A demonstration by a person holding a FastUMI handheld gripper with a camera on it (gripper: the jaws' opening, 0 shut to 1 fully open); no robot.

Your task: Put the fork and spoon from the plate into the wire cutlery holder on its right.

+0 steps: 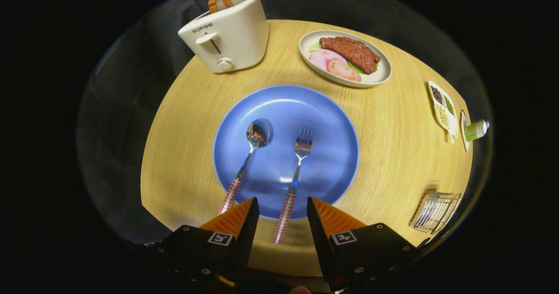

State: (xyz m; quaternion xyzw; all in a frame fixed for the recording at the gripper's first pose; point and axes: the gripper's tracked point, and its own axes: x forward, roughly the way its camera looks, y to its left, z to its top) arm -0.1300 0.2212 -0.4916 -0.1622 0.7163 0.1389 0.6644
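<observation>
Fork (pixel 293 185) lay on the blue plate (pixel 332 123), its checked handle running off the near rim and between the fingers of the gripper (pixel 282 207), which stood wide apart, touching nothing. Left of it lay the spoon (pixel 244 165). The wire holder (pixel 434 212) stood at the table's (pixel 393 132) near right edge. Beyond were a toaster (pixel 227 38) and a dish of food (pixel 345 58).

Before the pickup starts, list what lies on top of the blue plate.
A spoon and a fork lie side by side on the blue plate, handles sticking out over its near rim. The open tool has the fork handle between its fingers; the spoon handle's end is hidden behind one finger.
</observation>
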